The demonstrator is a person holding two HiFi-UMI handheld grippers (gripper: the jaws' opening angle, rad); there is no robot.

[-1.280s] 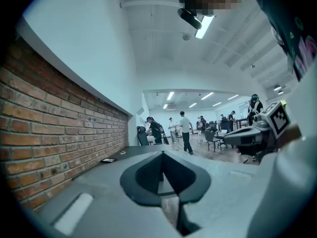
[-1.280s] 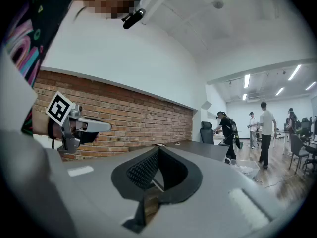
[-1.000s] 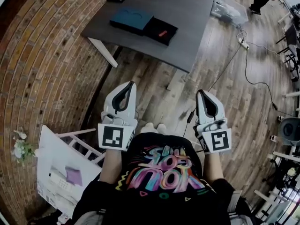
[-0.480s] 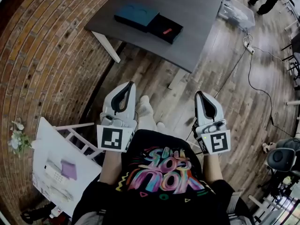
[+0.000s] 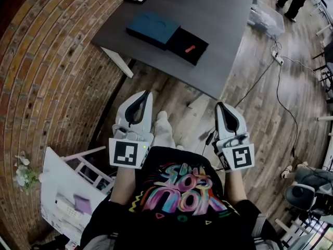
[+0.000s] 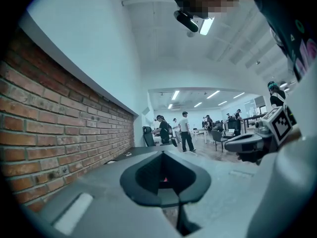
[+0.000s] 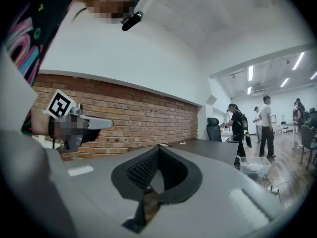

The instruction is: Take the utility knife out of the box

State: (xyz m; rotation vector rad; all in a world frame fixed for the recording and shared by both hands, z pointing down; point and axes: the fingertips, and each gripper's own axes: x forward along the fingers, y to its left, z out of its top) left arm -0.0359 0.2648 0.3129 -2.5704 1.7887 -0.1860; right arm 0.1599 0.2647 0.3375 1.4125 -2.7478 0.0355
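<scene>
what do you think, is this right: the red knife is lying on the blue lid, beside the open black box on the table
No. The head view shows the red knife lying inside the open black box, beside the blue lid on the table.

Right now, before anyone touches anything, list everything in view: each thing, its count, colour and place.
table: one, dark grey, ahead, beside the brick wall
box: one, black, open, on the table
lid: one, blue, on the table, left of the box
utility knife: one, red, inside the box
plastic bin: one, clear, on the floor right of the table
left hand-held gripper: one, white, shut, empty, short of the table
right hand-held gripper: one, white, shut, empty, short of the table
</scene>
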